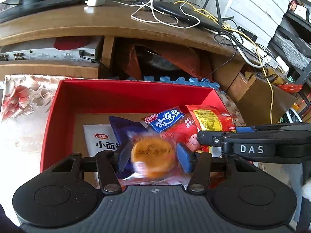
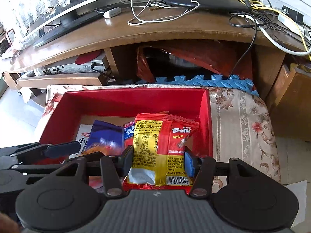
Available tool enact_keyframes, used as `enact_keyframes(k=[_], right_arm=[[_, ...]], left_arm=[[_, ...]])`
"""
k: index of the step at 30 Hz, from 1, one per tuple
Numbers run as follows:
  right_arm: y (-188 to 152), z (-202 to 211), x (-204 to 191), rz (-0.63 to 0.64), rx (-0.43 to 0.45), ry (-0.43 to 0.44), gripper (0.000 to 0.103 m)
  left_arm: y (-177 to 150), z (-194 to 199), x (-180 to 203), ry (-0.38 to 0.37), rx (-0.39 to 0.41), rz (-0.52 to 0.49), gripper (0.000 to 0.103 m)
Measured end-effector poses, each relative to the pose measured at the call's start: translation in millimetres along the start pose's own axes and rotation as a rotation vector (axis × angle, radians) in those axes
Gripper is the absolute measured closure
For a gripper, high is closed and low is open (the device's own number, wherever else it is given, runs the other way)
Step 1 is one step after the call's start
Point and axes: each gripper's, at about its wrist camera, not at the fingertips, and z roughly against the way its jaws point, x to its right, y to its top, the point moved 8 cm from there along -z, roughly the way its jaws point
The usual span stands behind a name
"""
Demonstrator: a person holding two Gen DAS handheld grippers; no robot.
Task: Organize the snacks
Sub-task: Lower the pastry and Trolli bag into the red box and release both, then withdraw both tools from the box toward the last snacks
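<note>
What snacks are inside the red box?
Inside the red box lie a white packet, a purple packet and a blue-labelled red packet. They overlap, so anything beneath them is hidden.

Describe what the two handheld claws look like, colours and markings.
Both are matte black. The left claw and right claw each have a ribbed grey-black base, two round black discs at the sides, and linkage arms with silver rivets. Each has one black pad and one blue pad. Seen from the left camera, the right claw carries white letters "DAS".
</note>
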Motion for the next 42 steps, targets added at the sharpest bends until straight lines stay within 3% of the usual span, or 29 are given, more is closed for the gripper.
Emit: enact_keyframes(k=[13,31,42], right_arm=[[-3.2,-7.0,2.8,-0.021,-0.019,0.002,0.049],[4.1,17.5,7.5,-0.060,0.058,0.009,0.045],[-17.1,61.2,16.9,-0.091,0.116,0.011,0.045]], left_arm=[[-3.4,-0.6,0.6,0.002,-0.009,0.002,0.040],[-5.3,16.3,10.7,-0.019,0.016,-0.006,0.032],[-41.2,51.8,34.1,-0.053,0.018,-0.045,0.028]])
